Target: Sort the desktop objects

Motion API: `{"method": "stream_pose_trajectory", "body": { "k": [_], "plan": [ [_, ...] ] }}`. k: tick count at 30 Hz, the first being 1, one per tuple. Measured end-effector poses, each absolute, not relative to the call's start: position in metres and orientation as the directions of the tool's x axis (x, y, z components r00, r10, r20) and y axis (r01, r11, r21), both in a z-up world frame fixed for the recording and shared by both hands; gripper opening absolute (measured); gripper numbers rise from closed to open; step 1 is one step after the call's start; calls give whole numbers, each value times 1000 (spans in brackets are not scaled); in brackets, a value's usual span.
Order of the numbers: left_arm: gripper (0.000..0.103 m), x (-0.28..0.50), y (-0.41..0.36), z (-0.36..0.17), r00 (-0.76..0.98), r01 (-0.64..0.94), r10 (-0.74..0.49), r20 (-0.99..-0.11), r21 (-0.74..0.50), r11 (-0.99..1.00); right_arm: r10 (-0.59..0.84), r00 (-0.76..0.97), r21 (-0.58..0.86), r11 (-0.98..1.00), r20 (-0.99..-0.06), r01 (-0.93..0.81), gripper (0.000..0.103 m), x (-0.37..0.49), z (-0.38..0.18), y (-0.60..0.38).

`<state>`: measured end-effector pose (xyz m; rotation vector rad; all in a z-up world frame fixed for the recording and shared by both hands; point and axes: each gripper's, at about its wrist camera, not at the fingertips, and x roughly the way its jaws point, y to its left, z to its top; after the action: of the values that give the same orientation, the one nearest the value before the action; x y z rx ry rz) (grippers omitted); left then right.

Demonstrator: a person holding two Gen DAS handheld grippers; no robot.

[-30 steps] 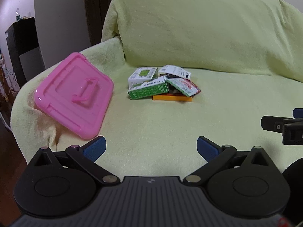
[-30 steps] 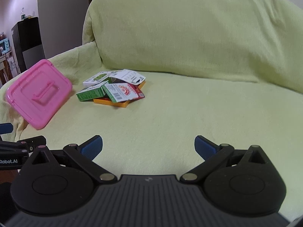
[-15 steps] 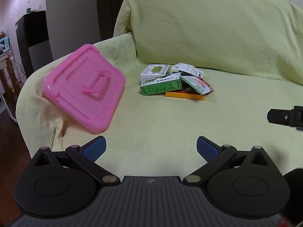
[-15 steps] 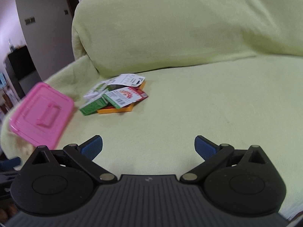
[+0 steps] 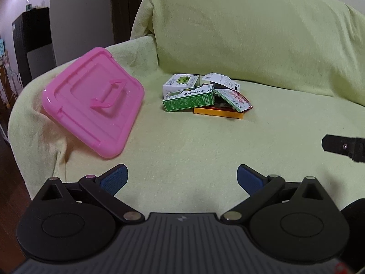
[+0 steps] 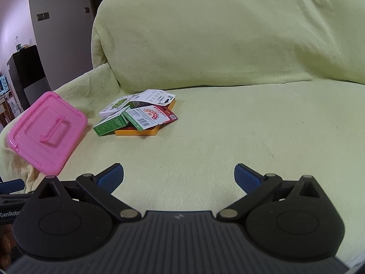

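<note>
A pink lidded box [image 5: 93, 100] [image 6: 46, 132] with a handle leans tilted on the sofa's left armrest. A small pile lies on the seat to its right: a green carton [image 5: 189, 99] [image 6: 110, 125], a white carton with a green picture [image 5: 180, 82], a white packet [image 5: 220, 82] [image 6: 155, 96], a red-and-white packet [image 5: 235, 98] [image 6: 150, 116] and a flat orange box [image 5: 219, 111] [image 6: 136, 132] underneath. My left gripper [image 5: 182, 179] is open over the seat, well short of the pile. My right gripper [image 6: 179, 177] is open too and holds nothing.
The yellow-green sofa cover [image 6: 228, 125] spans seat and backrest. A dark cabinet [image 5: 34, 43] and wooden floor [image 5: 11, 182] lie beyond the left armrest. One finger of the right gripper [image 5: 342, 147] shows at the right edge of the left wrist view.
The left gripper has edged forward and swung left, so box and pile sit further right. The right view has levelled from its tilt and turned left. Both grippers stay open.
</note>
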<state>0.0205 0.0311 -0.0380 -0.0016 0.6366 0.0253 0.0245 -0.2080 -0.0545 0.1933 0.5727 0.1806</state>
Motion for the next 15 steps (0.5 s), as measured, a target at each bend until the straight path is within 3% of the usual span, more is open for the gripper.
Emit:
{"method": "stream_pose_trajectory", "body": {
  "k": [15],
  "plan": [
    [102,27,14,-42,796,-4,28,-605,40,999,234,812,244,963,-535,-117,102,29,-56,-213]
  ]
}}
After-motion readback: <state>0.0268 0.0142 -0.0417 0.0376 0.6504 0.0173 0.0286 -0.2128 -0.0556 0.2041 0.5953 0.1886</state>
